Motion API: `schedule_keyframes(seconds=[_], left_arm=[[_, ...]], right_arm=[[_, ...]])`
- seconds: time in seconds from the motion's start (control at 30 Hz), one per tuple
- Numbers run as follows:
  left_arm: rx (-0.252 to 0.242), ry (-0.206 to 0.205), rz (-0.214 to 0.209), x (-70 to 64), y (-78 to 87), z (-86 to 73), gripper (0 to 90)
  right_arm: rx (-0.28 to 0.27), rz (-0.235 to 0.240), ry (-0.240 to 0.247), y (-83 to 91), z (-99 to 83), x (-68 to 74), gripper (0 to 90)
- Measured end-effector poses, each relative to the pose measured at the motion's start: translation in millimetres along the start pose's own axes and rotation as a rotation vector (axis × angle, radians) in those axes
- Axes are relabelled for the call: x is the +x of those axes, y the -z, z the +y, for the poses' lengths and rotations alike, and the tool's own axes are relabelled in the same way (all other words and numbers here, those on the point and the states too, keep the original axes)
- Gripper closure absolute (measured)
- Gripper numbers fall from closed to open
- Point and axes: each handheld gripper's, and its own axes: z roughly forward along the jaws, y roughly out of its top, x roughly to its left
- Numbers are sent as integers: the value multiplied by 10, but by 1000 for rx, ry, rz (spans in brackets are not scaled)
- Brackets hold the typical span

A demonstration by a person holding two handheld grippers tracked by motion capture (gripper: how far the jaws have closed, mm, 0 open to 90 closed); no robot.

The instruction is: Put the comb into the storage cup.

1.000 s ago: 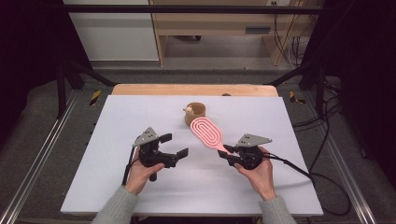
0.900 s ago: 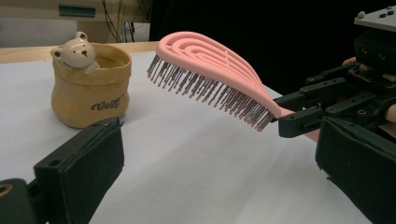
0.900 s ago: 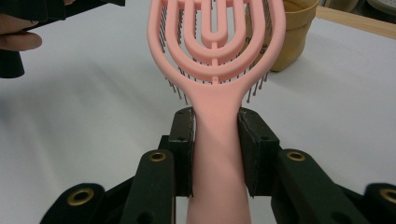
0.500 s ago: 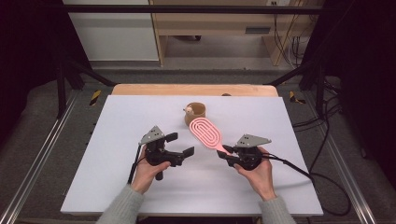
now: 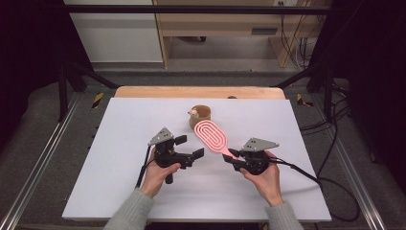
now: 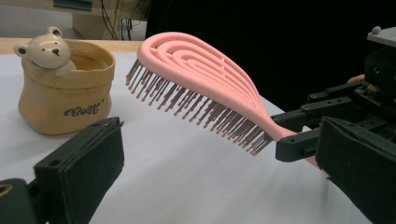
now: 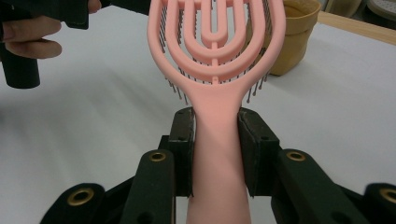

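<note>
A pink vented hairbrush (image 5: 210, 135) (image 6: 201, 91) (image 7: 215, 51) is held off the white table, bristles down, its head toward the tan cup. My right gripper (image 5: 232, 156) (image 7: 215, 140) is shut on the brush's handle. My left gripper (image 5: 191, 148) (image 6: 219, 172) stands open just left of the brush, its jaws wide apart and empty; the brush's handle end lies near its right jaw. A tan cup (image 5: 201, 113) (image 6: 65, 91) (image 7: 292, 32) with a small bear figure (image 6: 46, 49) on its rim stands beyond the brush.
The white tabletop (image 5: 119, 143) spreads out on both sides of the hands. A wooden strip (image 5: 158, 91) runs along its far edge. Cables (image 5: 330, 182) trail off the right gripper over the table's right side.
My left gripper has moved right, toward the brush. The right gripper and the brush have stayed almost still.
</note>
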Motion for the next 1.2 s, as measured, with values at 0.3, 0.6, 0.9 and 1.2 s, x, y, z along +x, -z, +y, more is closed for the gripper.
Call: schedule_keyframes(seconds=[0.3, 0.6, 0.9, 1.2], left_arm=[[5, 27, 0, -30, -108, 18, 11], [1, 79, -5, -30, -206, 30, 14], [-1, 111, -16, -56, -307, 30, 58], [-13, 122, -9, -61, -349, 22, 172]], right_arm=[[-2, 1, 4, 8, 4, 2, 689], [-9, 4, 3, 14, 7, 5, 689], [-17, 12, 8, 17, 10, 16, 689], [-25, 24, 7, 8, 9, 26, 689]])
